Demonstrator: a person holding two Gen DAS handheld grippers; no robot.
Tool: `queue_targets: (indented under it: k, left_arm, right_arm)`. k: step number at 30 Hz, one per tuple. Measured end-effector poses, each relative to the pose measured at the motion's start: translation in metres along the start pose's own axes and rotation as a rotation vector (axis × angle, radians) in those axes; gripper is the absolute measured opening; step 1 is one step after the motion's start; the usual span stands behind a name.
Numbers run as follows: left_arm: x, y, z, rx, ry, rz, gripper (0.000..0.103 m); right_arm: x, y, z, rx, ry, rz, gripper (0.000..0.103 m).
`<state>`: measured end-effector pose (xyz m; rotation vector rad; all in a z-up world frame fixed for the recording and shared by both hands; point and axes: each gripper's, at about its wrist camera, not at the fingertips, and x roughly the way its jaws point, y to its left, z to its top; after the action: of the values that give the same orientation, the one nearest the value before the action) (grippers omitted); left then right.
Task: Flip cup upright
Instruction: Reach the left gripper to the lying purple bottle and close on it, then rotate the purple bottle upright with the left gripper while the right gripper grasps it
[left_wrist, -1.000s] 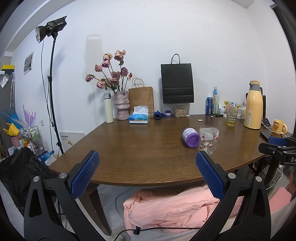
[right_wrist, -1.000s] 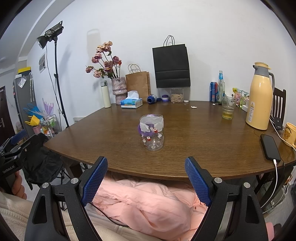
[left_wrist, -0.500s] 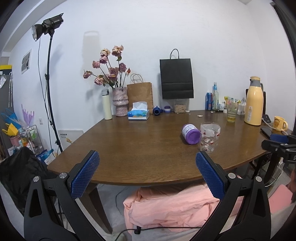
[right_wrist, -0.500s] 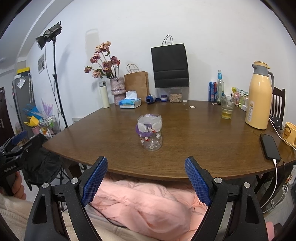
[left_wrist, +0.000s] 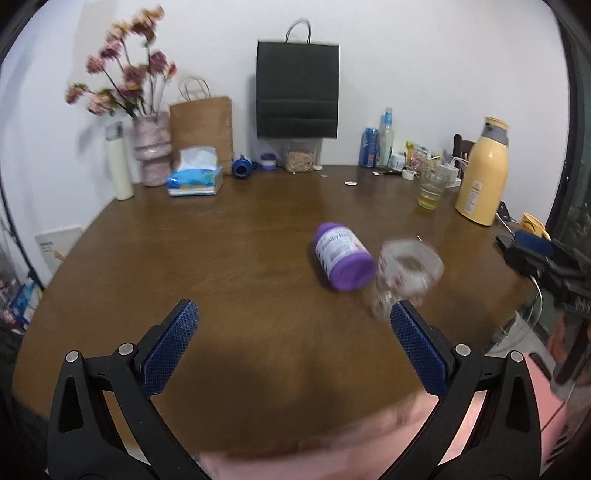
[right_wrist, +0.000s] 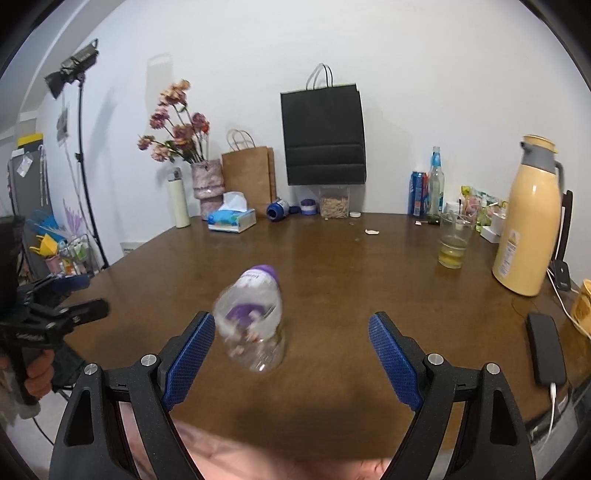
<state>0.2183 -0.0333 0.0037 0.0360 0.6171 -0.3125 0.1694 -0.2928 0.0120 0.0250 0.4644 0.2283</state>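
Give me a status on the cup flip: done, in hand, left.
Done: nothing; the clear cup stands untouched on the table beside the toppled purple bottle. In hand: both claws, left and right, are open and empty near the table edge. Left: grip, flip, set down.

Both wrist cameras sit at the near edge of the wooden table (left_wrist: 229, 258) and look across it toward the far white wall, each framed below by its own gripper's spread blue pads. The left wrist view stands further left, so the clear cup (left_wrist: 408, 269) lies right of its centre; the right wrist view is closer, with the cup (right_wrist: 253, 328) left of centre. Both share the purple bottle (left_wrist: 341, 260), black paper bag (right_wrist: 323, 134) and yellow thermos (right_wrist: 528, 218).
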Motion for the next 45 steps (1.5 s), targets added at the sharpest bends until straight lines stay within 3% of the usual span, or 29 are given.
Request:
queue_targets:
  k: [3,6,8,13,16,20,23,25,27,29,32,34,37,40,45]
  left_arm:
    - [0.046,0.013,0.032,-0.079,0.158,-0.006,0.101]
    - [0.083,0.024,0.060,-0.181,0.250,-0.131,0.100]
    - [0.104,0.021,0.073,-0.179,0.305,-0.206,0.100]
    - [0.160,-0.004,0.090,-0.133,0.462,-0.230,0.100]
    - [0.188,-0.008,0.094,-0.125,0.520,-0.199,0.097]
    - [0.227,-0.012,0.089,-0.122,0.632,-0.237,0.093]
    - [0.250,-0.010,0.080,-0.105,0.701,-0.243,0.082]
    - [0.257,-0.011,0.075,-0.105,0.735,-0.286,0.064]
    - [0.253,-0.015,0.075,-0.050,0.709,-0.301,0.062]
    - [0.251,-0.017,0.072,-0.059,0.698,-0.334,0.062]
    - [0.244,-0.015,0.073,-0.042,0.622,-0.294,0.061]
    - [0.234,-0.009,0.081,-0.043,0.545,-0.244,0.061]
    - [0.203,0.003,0.102,-0.041,0.359,-0.182,0.061]
    - [0.170,0.010,0.114,-0.010,0.190,-0.120,0.061]
    - [0.135,0.008,0.114,0.055,0.032,-0.146,0.061]
  right_arm:
    - [0.029,-0.010,0.019,-0.001,0.044,0.004,0.090]
    - [0.055,-0.021,0.034,-0.003,0.090,0.012,0.090]
    - [0.076,-0.029,0.043,0.002,0.139,0.029,0.090]
    - [0.124,-0.043,0.056,-0.004,0.258,0.072,0.090]
    - [0.165,-0.052,0.058,0.027,0.394,0.148,0.090]
    - [0.204,-0.064,0.056,0.067,0.500,0.184,0.090]
    - [0.219,-0.069,0.053,0.084,0.525,0.195,0.090]
    - [0.227,-0.073,0.051,0.098,0.534,0.205,0.090]
    - [0.233,-0.074,0.049,0.105,0.534,0.212,0.090]
    - [0.238,-0.072,0.046,0.105,0.547,0.218,0.090]
    - [0.244,-0.068,0.048,0.099,0.551,0.207,0.090]
    - [0.243,-0.067,0.054,0.107,0.534,0.202,0.090]
    - [0.229,-0.064,0.073,0.134,0.461,0.214,0.090]
    - [0.209,-0.058,0.096,0.161,0.373,0.293,0.090]
    - [0.196,-0.032,0.126,0.195,0.335,0.494,0.090]
